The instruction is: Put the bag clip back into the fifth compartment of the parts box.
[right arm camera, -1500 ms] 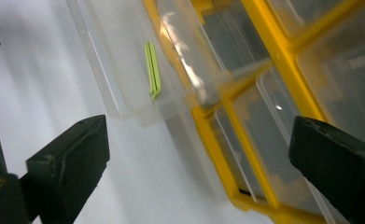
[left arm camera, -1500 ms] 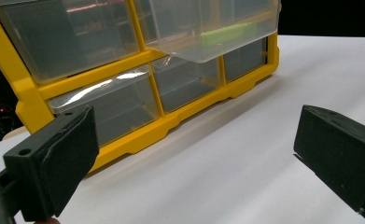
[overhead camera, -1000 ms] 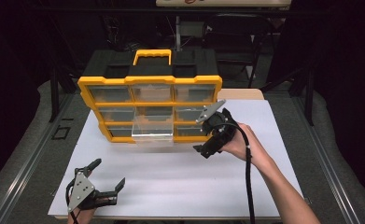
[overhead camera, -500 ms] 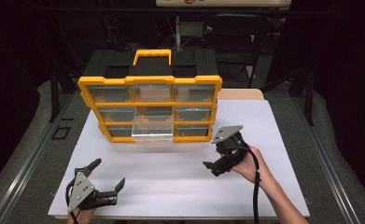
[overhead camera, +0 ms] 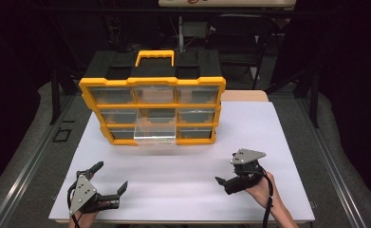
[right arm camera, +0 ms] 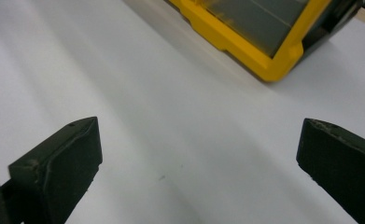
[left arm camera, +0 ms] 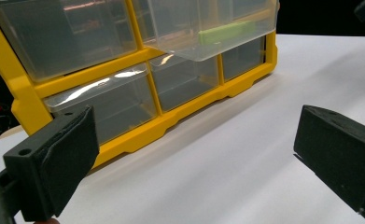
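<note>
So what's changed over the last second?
The right gripper drew back from the organizer toward the table's near edge, jaws open and empty. The left gripper stayed put, open. The clear drawer stays pulled out.

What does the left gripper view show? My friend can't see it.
A yellow organizer with clear drawers stands on a white table. One middle drawer is pulled out, with something green inside. The left gripper is open, its black fingers wide apart up front.

White tabletop (overhead camera: 183,171), grey floor mat (overhead camera: 26,156), dark frame behind.
</note>
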The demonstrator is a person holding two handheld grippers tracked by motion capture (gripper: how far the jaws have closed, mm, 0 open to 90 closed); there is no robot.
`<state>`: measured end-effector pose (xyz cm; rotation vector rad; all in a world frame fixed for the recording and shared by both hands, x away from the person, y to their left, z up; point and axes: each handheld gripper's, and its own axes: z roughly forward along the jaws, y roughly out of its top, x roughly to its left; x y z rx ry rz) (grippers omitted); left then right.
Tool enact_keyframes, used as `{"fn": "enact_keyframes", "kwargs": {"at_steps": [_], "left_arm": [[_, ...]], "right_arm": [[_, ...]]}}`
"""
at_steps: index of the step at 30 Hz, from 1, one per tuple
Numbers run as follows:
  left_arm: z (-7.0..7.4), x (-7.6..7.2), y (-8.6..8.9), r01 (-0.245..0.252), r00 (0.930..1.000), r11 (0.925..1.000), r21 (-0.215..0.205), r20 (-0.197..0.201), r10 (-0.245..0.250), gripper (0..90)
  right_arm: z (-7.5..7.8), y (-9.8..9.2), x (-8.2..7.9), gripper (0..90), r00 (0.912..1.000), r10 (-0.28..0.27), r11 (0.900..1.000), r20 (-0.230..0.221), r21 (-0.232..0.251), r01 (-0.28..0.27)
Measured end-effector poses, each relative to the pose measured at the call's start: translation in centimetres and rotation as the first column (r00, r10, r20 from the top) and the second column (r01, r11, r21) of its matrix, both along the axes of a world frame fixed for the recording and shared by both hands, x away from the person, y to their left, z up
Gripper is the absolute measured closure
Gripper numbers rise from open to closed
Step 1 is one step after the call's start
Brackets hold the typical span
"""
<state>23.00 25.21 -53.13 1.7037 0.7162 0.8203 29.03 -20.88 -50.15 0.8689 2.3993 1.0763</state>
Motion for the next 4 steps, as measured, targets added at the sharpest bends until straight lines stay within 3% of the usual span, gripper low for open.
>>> {"fn": "enact_keyframes", "kwargs": {"at_steps": [4], "left_arm": [[-0.05, 0.10, -0.03, 0.007, 0.9999, 1.0000, 0.002, -0.011, -0.007, 0.0]], "right_arm": [[-0.90, -1.01, -1.14, 0.0, 0.9998, -0.016, 0.999, 0.013, 0.034, 0.016]]}}
